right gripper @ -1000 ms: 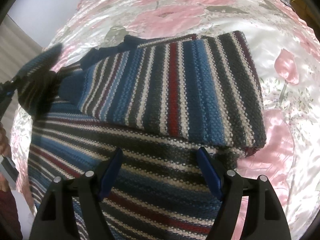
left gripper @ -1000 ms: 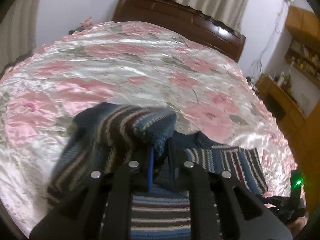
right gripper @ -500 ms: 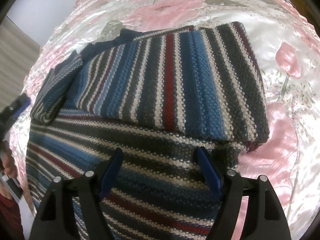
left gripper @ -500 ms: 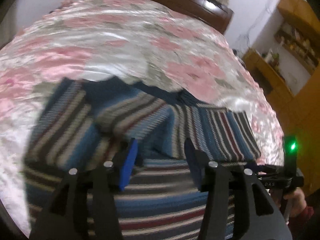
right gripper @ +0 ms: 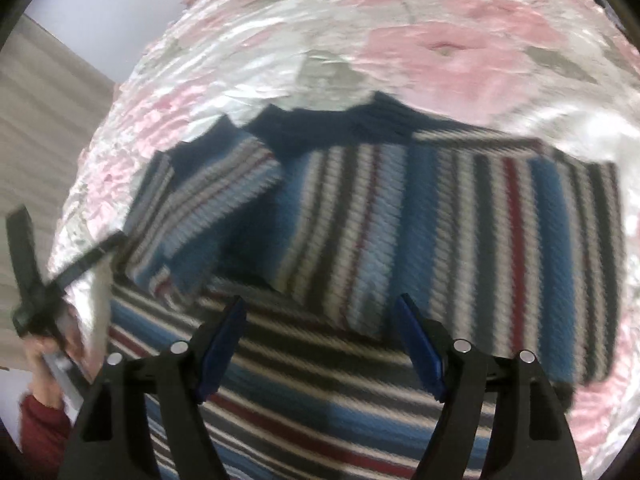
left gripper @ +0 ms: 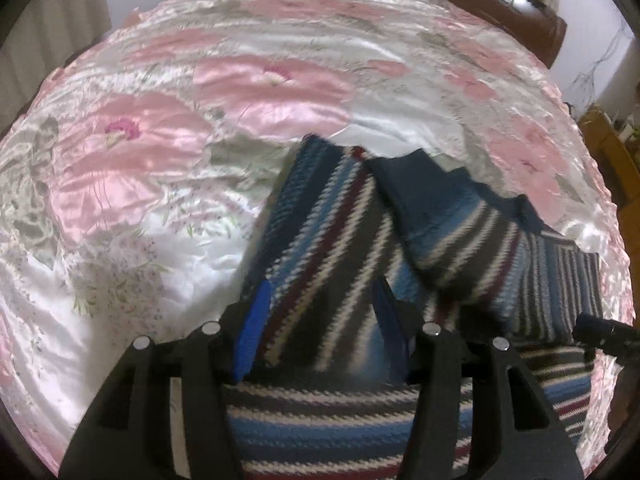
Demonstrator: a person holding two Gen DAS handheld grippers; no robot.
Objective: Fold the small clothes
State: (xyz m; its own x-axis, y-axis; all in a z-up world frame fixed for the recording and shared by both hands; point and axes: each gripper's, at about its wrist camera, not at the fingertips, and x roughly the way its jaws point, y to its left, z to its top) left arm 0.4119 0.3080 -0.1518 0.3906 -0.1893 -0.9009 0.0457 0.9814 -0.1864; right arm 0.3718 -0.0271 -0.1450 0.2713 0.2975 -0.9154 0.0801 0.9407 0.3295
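— So, what is lying ahead of the fingers?

— A knitted striped sweater (right gripper: 440, 220) is resting on the pink floral satin bedspread (left gripper: 160, 160). Its bands are running blue, grey, white and dark red, with a navy collar at the far edge. One side is lying folded over the body, so the stripes there are running lengthwise away from the fingers, while the layer beneath is showing them crosswise.

— And the left gripper (left gripper: 320, 332)?

— Its fingers are standing spread, pinching nothing. A sleeve (left gripper: 320, 240) is lying between and just beyond the blue pads (left gripper: 252, 328), angling away; whether the pads are touching the knit, I cannot tell.

— The right gripper (right gripper: 320, 340)?

— Also spread wide and gripping nothing, hovering over the crosswise-striped body, with the folded panel's near edge just past the fingertips. To the left of its fingers, the left gripper's black frame is showing, with a hand (right gripper: 44, 364) in a red sleeve (right gripper: 40, 428) holding it.

— Sharpness?

— Both views are blurring somewhat.
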